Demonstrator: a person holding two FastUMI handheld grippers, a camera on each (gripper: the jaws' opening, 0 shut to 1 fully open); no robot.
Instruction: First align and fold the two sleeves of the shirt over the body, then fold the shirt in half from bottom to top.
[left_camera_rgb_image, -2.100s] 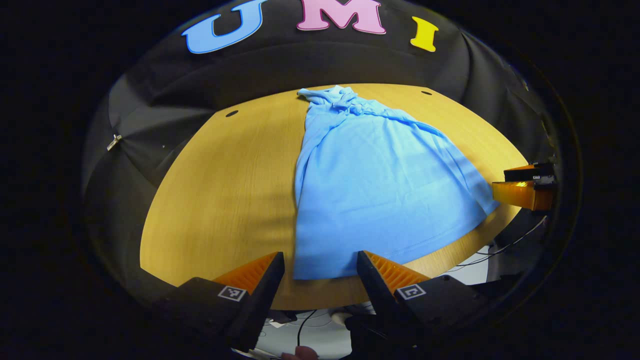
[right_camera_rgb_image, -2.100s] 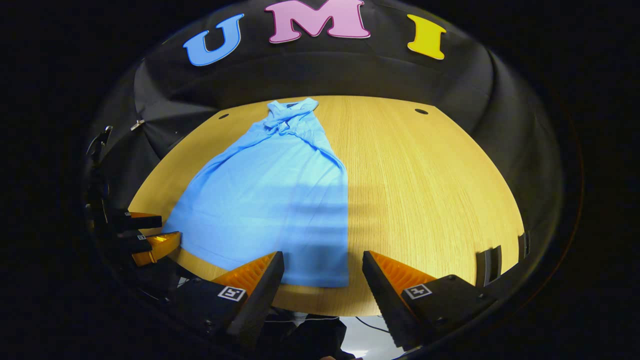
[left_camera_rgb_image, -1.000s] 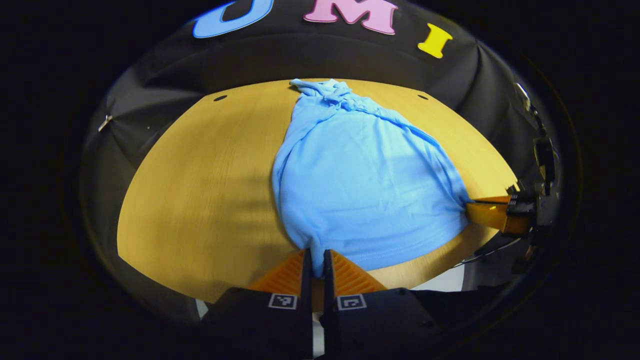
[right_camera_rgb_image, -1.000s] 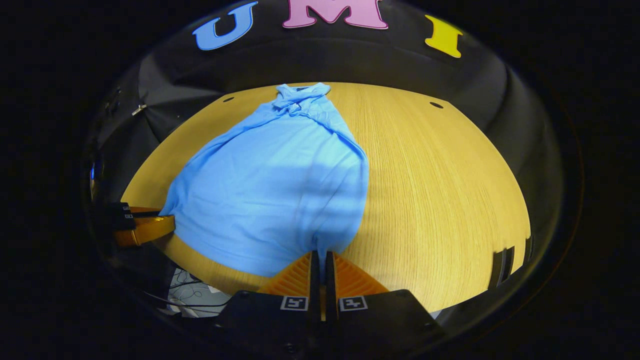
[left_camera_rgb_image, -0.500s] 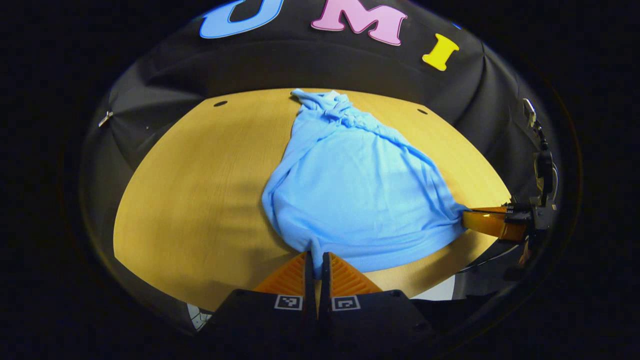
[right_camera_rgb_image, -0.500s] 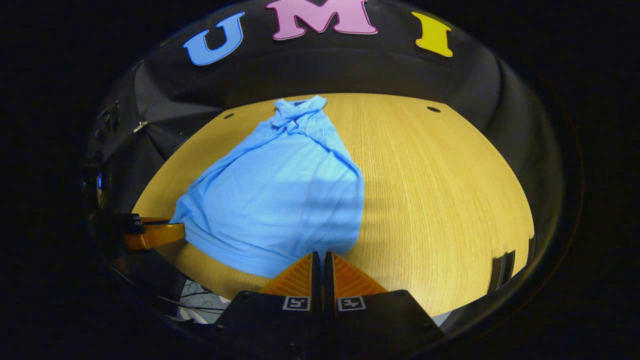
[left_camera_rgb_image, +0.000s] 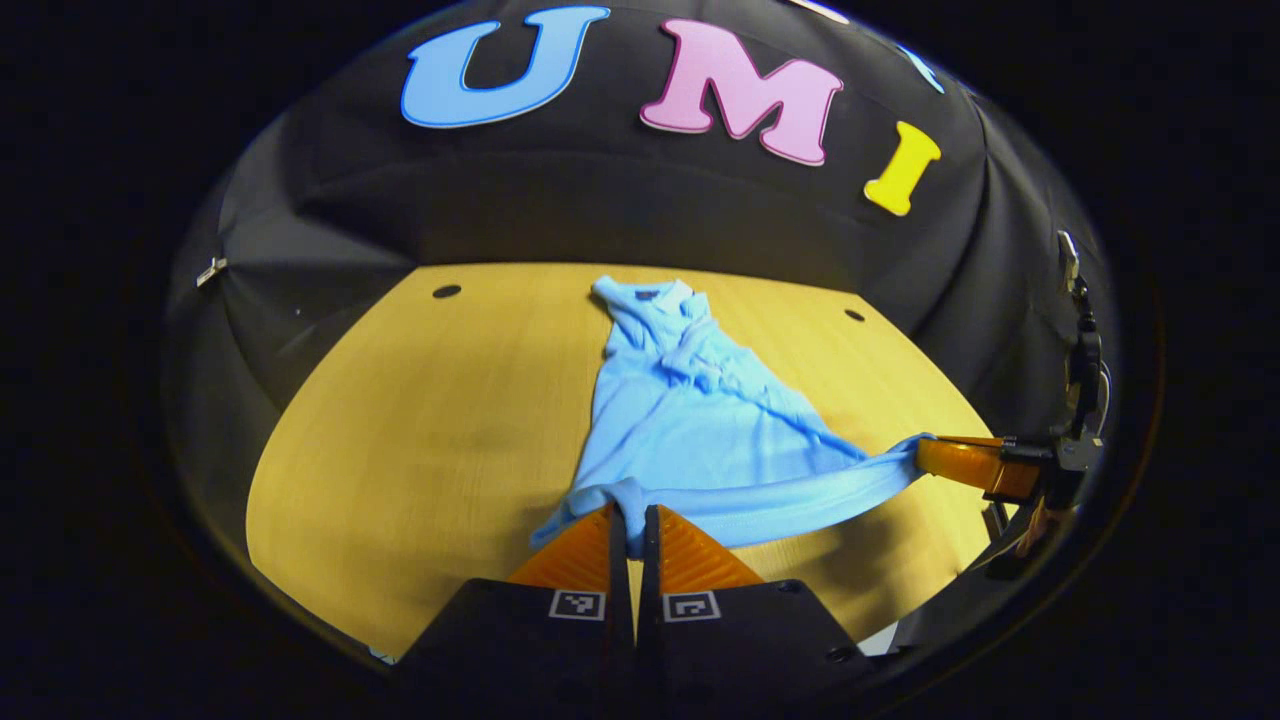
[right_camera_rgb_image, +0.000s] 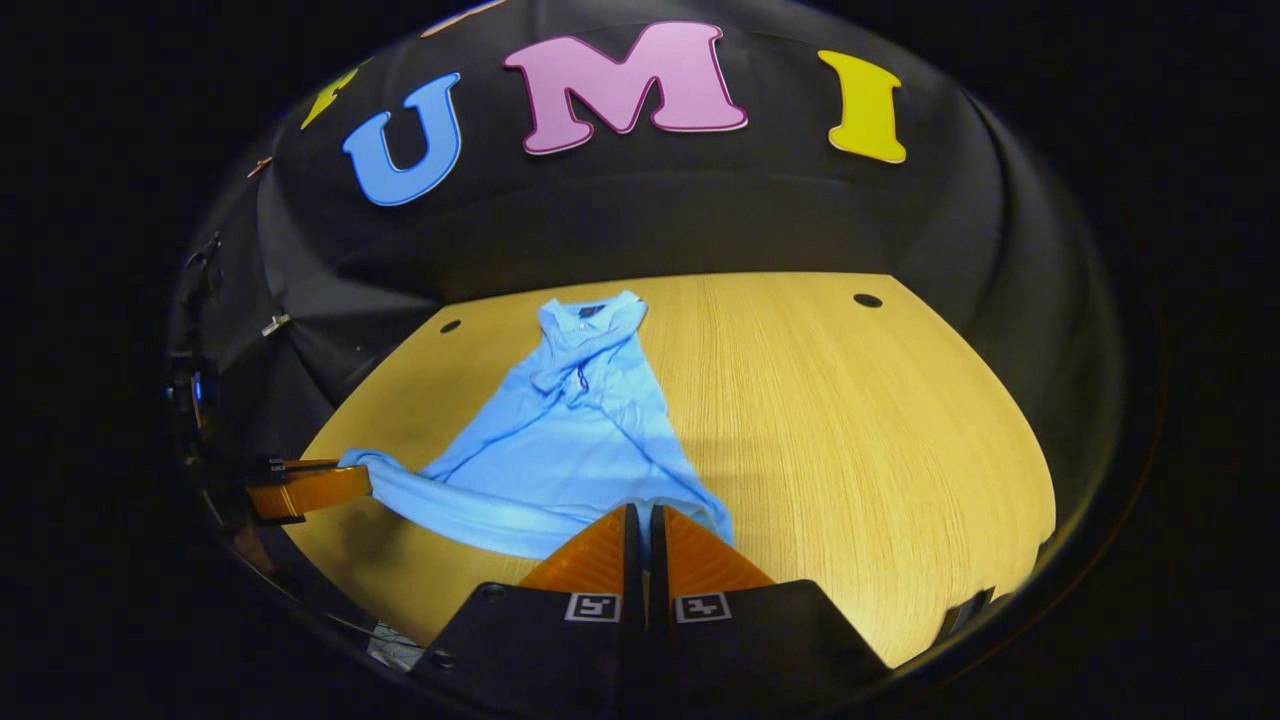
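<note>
1. So, the blue shirt (left_camera_rgb_image: 690, 420) lies lengthwise on the wooden tabletop (left_camera_rgb_image: 420, 420), collar (left_camera_rgb_image: 640, 295) at the far 12 o'clock end and the hem pulled up off the surface at the near end.
2. In the left gripper view, the left tool (left_camera_rgb_image: 632, 530) sits at 6 o'clock with its two fingers pressed together on the hem corner of the shirt; a bit of cloth bunches right at the tips.
3. Same view, the right tool (left_camera_rgb_image: 935, 458) shows at about 3 o'clock, pinching the other hem corner. The hem hangs stretched between the two tools as a sagging band above the tabletop.
4. In the right gripper view, the right tool (right_camera_rgb_image: 640, 535) is at 6 o'clock, fingers squeezed together with the shirt (right_camera_rgb_image: 570, 440) hem caught between them.
5. There the left tool (right_camera_rgb_image: 350, 482) is over at 9 o'clock, gripping its corner, near the tabletop (right_camera_rgb_image: 850, 420) edge.
6. The sleeves look folded in over the body, with diagonal creases running from the collar (right_camera_rgb_image: 590, 310) area toward the hem. Exactly how they line up I can't tell.
7. The upper half of the shirt rests flat on the tabletop.
</note>
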